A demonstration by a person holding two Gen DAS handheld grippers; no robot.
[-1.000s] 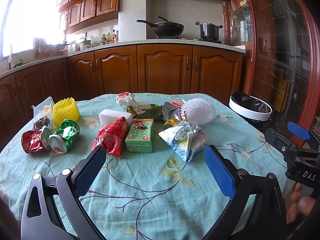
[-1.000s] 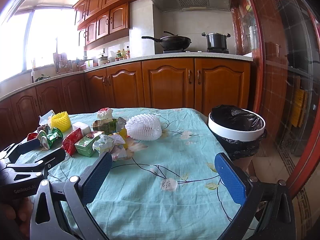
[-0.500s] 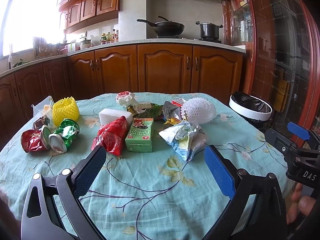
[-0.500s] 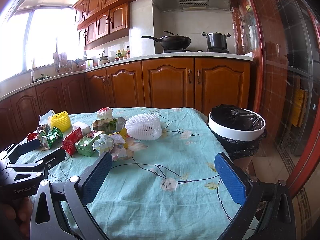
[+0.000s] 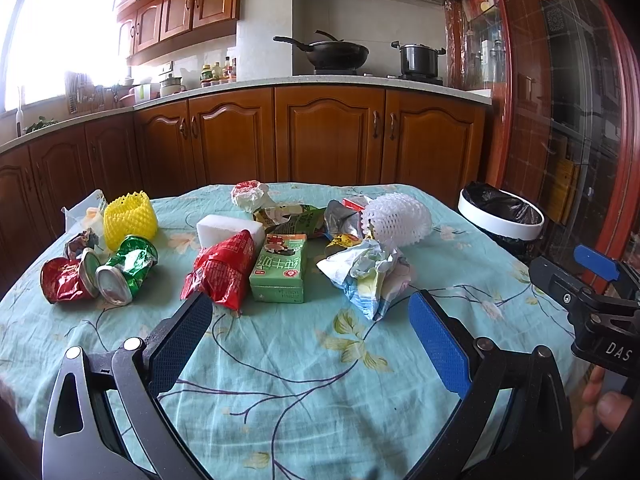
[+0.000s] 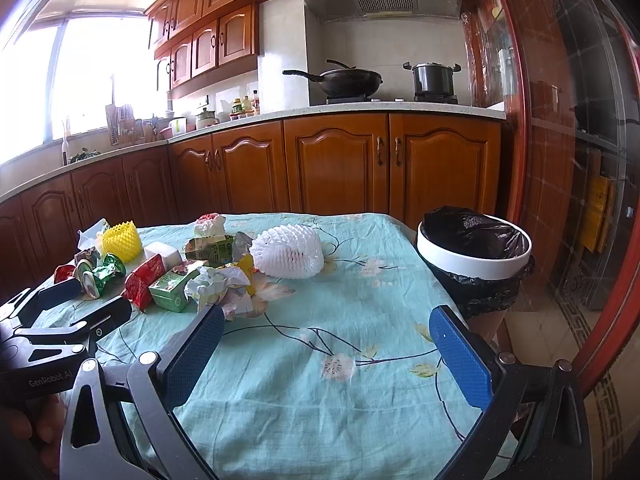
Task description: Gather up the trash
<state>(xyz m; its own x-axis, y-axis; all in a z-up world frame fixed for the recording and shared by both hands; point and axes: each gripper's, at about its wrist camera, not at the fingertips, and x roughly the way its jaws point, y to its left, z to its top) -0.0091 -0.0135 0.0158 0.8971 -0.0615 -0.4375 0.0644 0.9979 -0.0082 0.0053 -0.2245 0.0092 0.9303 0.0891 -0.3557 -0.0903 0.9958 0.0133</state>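
left gripper agape, empty | right gripper agape, empty | crumpled foil wrappers, boxy green carton, white foam net left of round bin

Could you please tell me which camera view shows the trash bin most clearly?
The right wrist view: the trash bin stands close beside the table there, with its white rim, black liner and open mouth all in sight. In the left wrist view it sits small near the right edge, showing little more than the rim.

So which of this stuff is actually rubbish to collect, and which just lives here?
To collect: crushed green can, red crinkled wrapper, green drink carton, white foam fruit net; into the black-lined white bin.
Just there: black wok, steel pot.
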